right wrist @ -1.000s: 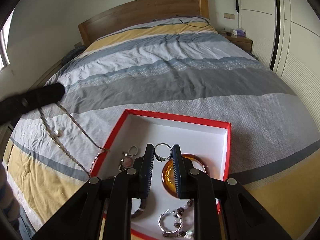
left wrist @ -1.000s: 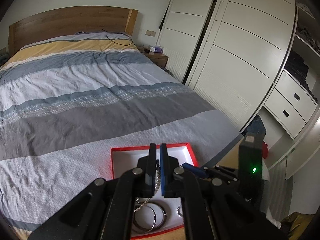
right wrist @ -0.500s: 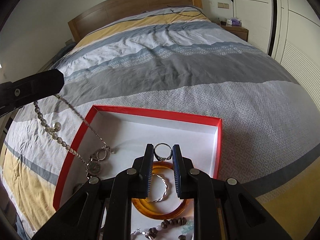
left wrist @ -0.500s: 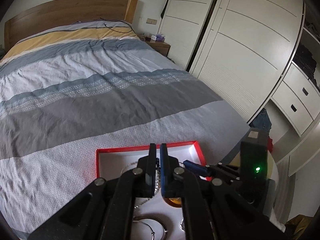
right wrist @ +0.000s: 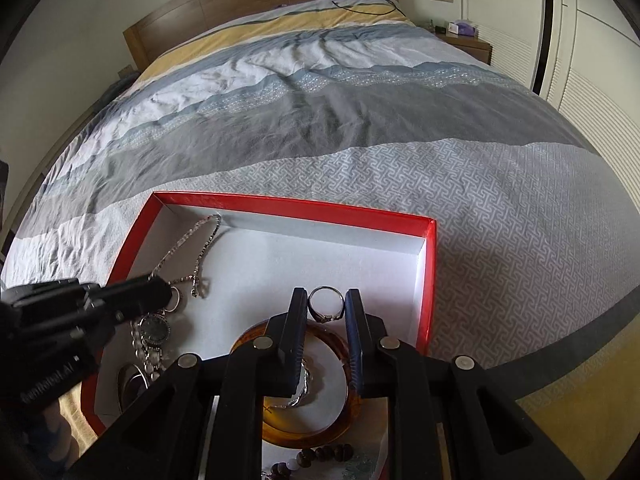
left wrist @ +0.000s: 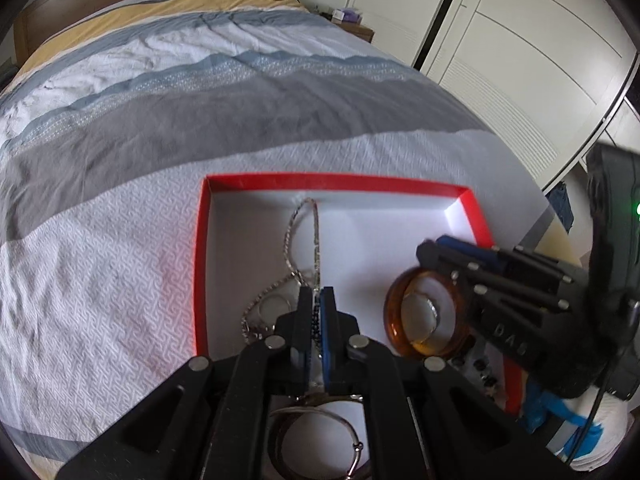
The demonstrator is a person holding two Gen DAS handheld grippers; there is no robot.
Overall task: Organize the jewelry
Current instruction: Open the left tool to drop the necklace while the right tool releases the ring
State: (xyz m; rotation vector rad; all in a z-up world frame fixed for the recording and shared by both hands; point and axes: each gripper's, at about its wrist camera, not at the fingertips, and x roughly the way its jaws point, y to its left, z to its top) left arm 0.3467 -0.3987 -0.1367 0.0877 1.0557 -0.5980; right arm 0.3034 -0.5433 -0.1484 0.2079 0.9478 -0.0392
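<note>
Two grippers over red box: left gripper pinching silver chain, right gripper clamping silver ring.

Box on the bed; inside, necklace left, bangle right, ring before it.

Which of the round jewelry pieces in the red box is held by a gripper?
The small silver ring: it sits pinched in the right gripper. The amber bangle and the other hoops lie loose on the box floor.
</note>
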